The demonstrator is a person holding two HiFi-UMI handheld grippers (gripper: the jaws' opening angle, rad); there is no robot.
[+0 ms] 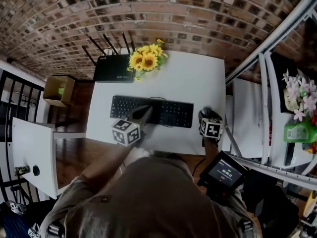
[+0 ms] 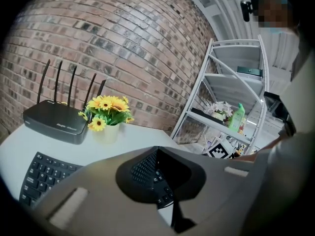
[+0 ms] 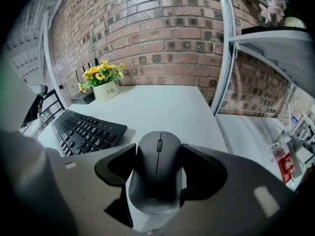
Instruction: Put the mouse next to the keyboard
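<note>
A dark grey mouse [image 3: 157, 173] lies between the jaws of my right gripper [image 3: 158, 149], and both pads press its sides. It sits low over the white table [image 1: 193, 78], just right of the black keyboard [image 1: 163, 112]. From the head view only the mouse's far end [image 1: 204, 113] shows ahead of the right gripper [image 1: 207, 118]. The left gripper [image 1: 147, 111] hovers over the keyboard's front middle with its jaws together and nothing in them. In the left gripper view those tips [image 2: 156, 149] meet, with keyboard keys [image 2: 42, 173] showing below.
A black router [image 1: 113, 67] and a pot of yellow flowers [image 1: 147, 57] stand at the table's back. A white metal shelf rack [image 1: 277, 83] holding flowers and a green bottle rises close on the right. A cardboard box [image 1: 58, 89] sits on the floor at the left.
</note>
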